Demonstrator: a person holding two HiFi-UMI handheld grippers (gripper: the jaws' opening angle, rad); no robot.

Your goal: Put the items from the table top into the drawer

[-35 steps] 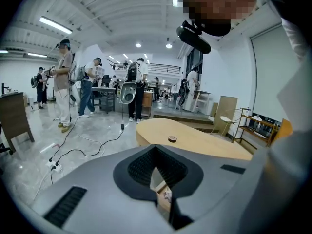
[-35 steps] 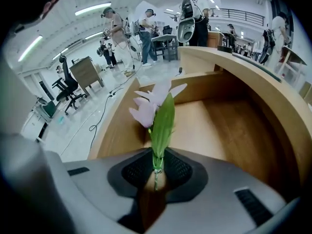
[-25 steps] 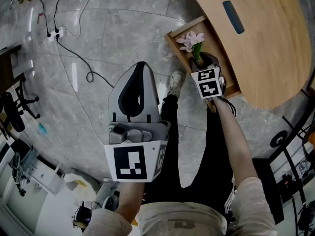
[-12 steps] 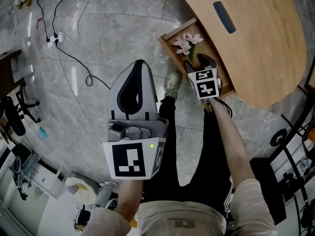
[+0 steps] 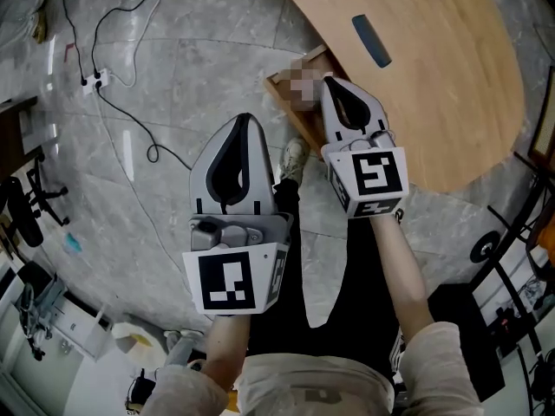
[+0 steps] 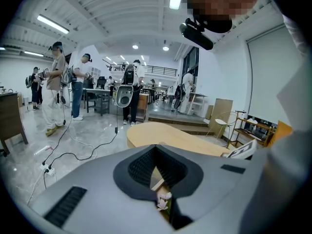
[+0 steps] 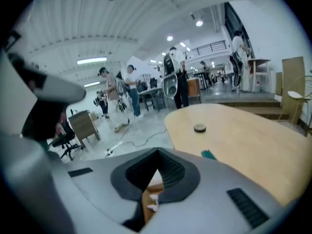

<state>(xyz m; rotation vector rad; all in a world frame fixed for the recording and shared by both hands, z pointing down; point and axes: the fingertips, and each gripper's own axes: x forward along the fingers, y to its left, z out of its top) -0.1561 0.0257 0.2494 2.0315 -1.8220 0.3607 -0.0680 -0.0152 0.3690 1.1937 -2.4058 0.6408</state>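
Observation:
The wooden drawer (image 5: 279,94) stands open under the edge of the curved wooden table (image 5: 451,102). Through the slit below each gripper's closed jaws a pink flower (image 6: 163,202) shows lying in it, also seen as the flower (image 7: 152,206) in the right gripper view. My right gripper (image 5: 334,83) hangs shut and empty above the drawer's near end. My left gripper (image 5: 246,116) is left of it over the floor, shut, holding nothing. A teal item (image 5: 371,40) lies on the table, and a small dark round disc (image 7: 199,127) lies farther back.
Cables and a power strip (image 5: 94,59) run across the grey tiled floor at the upper left. My shoe (image 5: 291,158) stands just beside the drawer. An office chair (image 5: 22,202) is at the left and black shelving (image 5: 520,258) at the right. Several people (image 6: 58,87) stand far off.
The right gripper has let go of the flower, left it in the drawer and risen well above it, jaws now closed. The left gripper has hardly shifted.

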